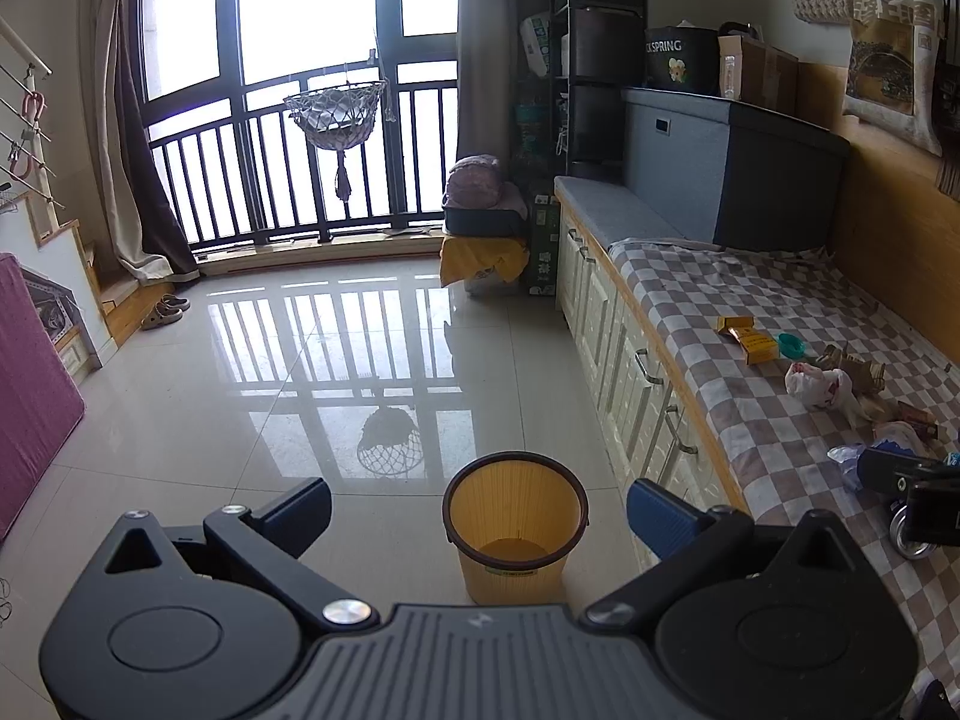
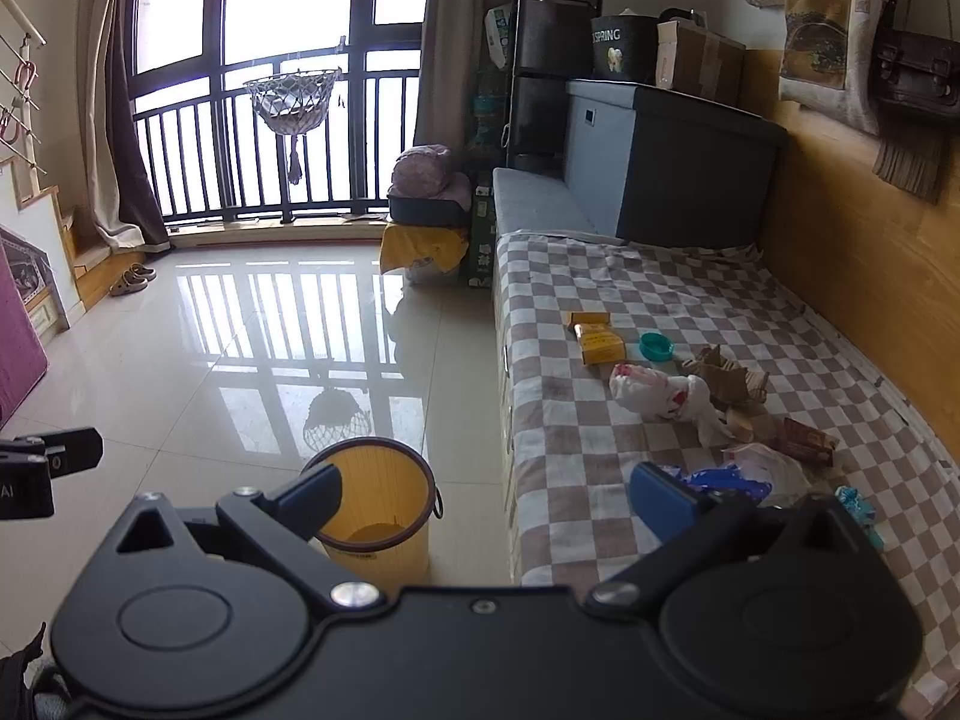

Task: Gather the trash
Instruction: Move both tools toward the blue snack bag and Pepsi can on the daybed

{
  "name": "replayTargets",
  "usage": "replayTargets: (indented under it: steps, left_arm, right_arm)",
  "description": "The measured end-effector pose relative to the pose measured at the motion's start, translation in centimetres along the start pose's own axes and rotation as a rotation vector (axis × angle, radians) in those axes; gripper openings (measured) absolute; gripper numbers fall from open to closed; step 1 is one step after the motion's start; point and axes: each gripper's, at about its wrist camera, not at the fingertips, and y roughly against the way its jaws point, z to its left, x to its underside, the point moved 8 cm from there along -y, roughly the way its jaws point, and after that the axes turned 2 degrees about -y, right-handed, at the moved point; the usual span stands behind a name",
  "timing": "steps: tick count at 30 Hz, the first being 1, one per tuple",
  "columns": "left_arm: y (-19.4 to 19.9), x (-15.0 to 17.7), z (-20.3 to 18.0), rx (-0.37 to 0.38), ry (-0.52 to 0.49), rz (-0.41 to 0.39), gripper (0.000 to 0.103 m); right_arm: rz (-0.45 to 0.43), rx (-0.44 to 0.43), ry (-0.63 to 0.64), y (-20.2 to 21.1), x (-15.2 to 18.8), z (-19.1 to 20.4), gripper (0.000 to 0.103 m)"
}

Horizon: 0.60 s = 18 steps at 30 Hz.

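A yellow waste bin with a dark rim stands on the tiled floor beside the bench; it also shows in the right wrist view and looks empty. Trash lies on the checked bench cover: yellow boxes, a teal lid, a white plastic bag, torn cardboard, a brown wrapper and blue plastic. My left gripper is open and empty above the bin. My right gripper is open and empty, its right finger near the blue plastic.
The bench has white cabinet doors along its front and a wooden wall panel behind. A grey storage box stands at its far end. A yellow-draped stack and window railing are beyond. Shoes lie at the left.
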Motion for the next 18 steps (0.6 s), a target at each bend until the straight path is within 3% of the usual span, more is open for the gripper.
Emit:
replayTargets:
  steps: [9,18]
  left_arm:
    - [-0.2,-0.7,-1.5,0.039,0.015,-0.071,0.103]
    - [-1.3,-1.8,-7.1,0.159,-0.055,-0.152,0.103]
  right_arm:
    - [-0.089,-0.021,-0.005,0.9,-0.1,-0.8,0.103]
    - [-0.174,0.061,-0.061,2.2,1.3,-7.3,0.103]
